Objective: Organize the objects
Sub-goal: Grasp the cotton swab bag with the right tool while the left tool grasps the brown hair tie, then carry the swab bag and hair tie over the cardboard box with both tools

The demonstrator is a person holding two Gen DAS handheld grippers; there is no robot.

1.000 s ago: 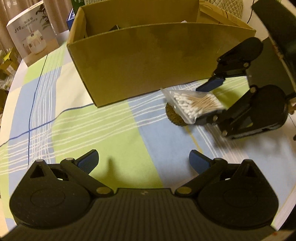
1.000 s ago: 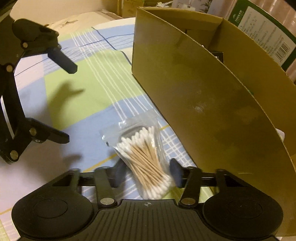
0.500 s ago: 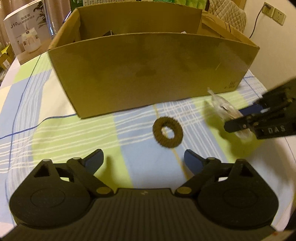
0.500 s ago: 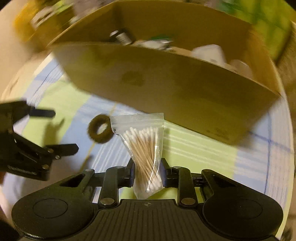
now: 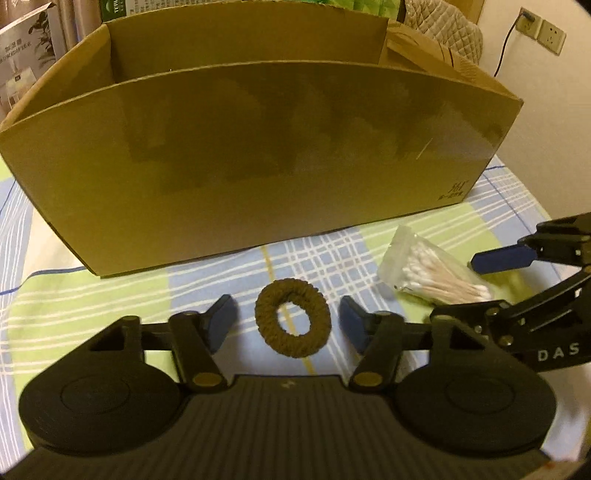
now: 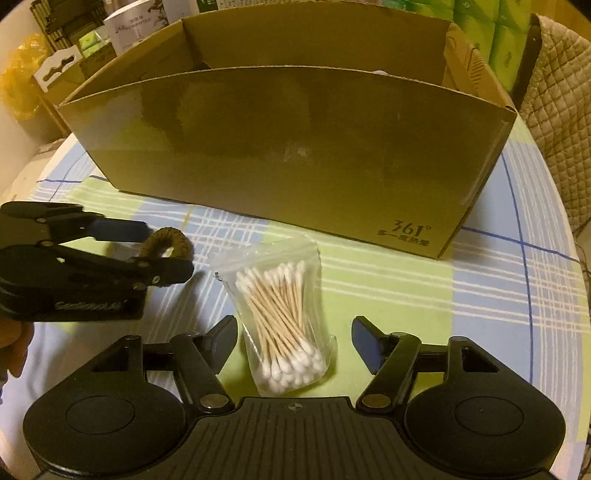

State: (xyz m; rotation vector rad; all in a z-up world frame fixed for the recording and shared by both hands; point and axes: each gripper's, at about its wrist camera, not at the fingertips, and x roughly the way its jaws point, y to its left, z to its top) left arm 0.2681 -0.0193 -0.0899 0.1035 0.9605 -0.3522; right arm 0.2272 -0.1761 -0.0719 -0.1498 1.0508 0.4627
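A brown hair tie [image 5: 291, 317] lies flat on the checked tablecloth [image 5: 92, 306] in front of a cardboard box [image 5: 258, 147]. My left gripper [image 5: 285, 314] straddles it, its jaws closing, blue pads [image 5: 221, 321] clear of the ring on both sides. A clear bag of cotton swabs [image 6: 284, 317] lies on the cloth between the fingers of my right gripper [image 6: 294, 326], whose jaws are opening with the pads off the bag. The left wrist view shows the bag [image 5: 436, 269] and right gripper [image 5: 458, 288] at the right. The right wrist view shows the left gripper [image 6: 168, 250] and hair tie [image 6: 170, 243] at the left.
The box [image 6: 288, 147] stands open-topped and tall just behind both objects. Printed cartons [image 6: 136, 26] and green packs [image 6: 491, 33] sit behind it. A quilted cushion [image 6: 561, 122] is at the right, past the round table edge [image 6: 576, 258]. A hand [image 6: 11, 350] holds the left gripper.
The right gripper rolled, lowered the swab bag to the cloth and let go. The left gripper moved up over the hair tie and its fingers narrowed around it.
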